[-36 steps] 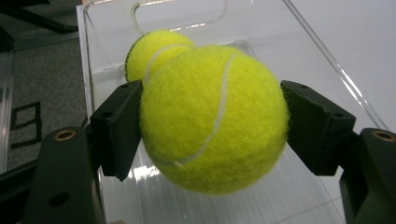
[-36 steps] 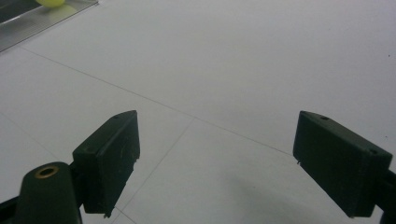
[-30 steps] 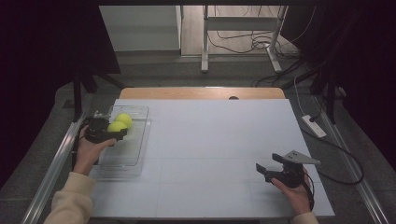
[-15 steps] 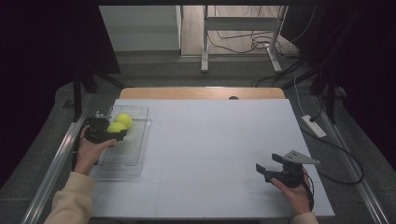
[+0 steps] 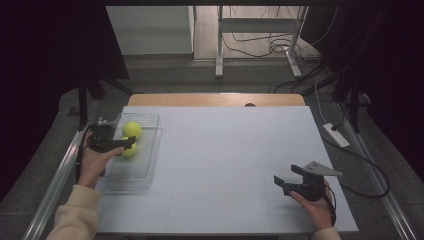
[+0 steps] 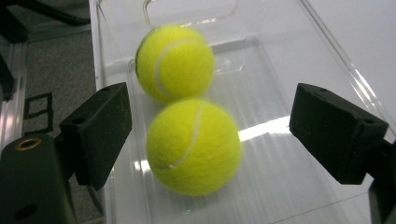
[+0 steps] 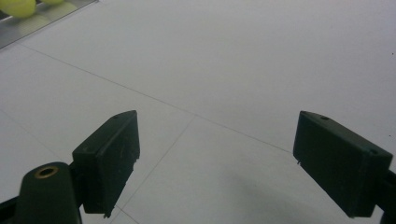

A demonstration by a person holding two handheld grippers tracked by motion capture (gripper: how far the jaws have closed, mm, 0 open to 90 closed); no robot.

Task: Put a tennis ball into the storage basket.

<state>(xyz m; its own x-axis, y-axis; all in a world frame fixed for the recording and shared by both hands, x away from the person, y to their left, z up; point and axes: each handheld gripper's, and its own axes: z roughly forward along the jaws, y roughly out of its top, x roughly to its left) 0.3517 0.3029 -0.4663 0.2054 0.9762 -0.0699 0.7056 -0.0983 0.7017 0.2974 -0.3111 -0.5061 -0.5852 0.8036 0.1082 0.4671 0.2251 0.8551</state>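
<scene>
I count two tennis balls, one clear tray, one table and my two grippers. Both balls lie in the tray (image 5: 142,165) at the table's (image 5: 225,150) left side: the near ball (image 6: 194,147) sits between the left gripper's (image 6: 210,135) jaws, and the far ball (image 6: 173,63) lies just behind it, the two touching or nearly so. My left gripper's jaws stand wide, with a gap on each side of the near ball, so they grip nothing. In the high view the left gripper (image 5: 122,145) sits over the tray's left half and partly covers the near ball (image 5: 129,149), while the far ball (image 5: 132,129) shows whole. My right gripper (image 5: 287,182) is well apart, low over the table's bare right front, jaws wide and holding nothing; its own view (image 7: 215,158) looks across white tabletop, with the balls cut off at the top left corner. The tray's edges are hard to trace because it is transparent, and both balls look slightly blurred.
</scene>
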